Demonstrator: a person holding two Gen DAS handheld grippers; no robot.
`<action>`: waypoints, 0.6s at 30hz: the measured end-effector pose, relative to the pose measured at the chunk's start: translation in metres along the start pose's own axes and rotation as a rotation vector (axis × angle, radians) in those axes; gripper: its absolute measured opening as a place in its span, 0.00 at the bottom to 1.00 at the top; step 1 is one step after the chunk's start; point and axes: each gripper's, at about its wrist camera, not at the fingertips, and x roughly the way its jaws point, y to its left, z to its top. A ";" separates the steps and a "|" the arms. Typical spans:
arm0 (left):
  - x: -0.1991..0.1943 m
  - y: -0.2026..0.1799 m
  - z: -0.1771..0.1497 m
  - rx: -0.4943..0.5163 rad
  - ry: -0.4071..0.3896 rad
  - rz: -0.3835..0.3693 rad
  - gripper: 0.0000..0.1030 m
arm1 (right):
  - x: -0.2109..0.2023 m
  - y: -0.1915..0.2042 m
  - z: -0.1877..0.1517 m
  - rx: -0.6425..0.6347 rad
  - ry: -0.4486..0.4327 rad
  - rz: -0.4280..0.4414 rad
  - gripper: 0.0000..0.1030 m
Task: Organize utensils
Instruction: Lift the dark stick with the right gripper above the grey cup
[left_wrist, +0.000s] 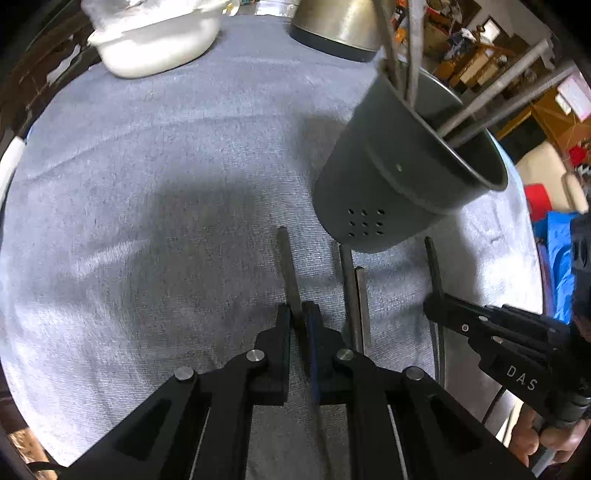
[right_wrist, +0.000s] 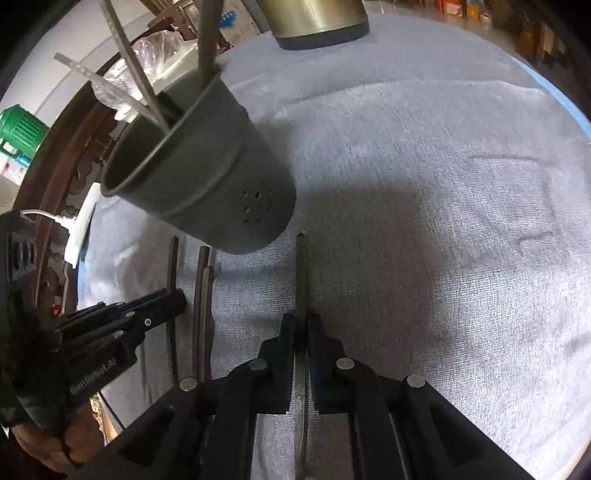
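Both the left gripper (left_wrist: 298, 314) and the right gripper (right_wrist: 301, 321) pinch a utensil each, so next they must lift these into the cup (left_wrist: 399, 177) just ahead.

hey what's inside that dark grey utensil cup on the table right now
Several thin metal utensil handles stick up out of the grey cup, leaning on its rim. Their lower ends are hidden by the cup's wall, so what kind they are cannot be told.
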 end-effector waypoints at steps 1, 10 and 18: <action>-0.003 0.006 -0.004 -0.018 -0.006 -0.018 0.05 | -0.003 -0.002 -0.001 -0.002 -0.009 -0.001 0.06; -0.074 0.007 -0.023 0.009 -0.178 -0.041 0.05 | -0.071 -0.002 -0.019 -0.062 -0.175 0.119 0.06; -0.154 -0.020 -0.036 0.045 -0.372 -0.074 0.05 | -0.141 0.015 -0.032 -0.084 -0.391 0.221 0.06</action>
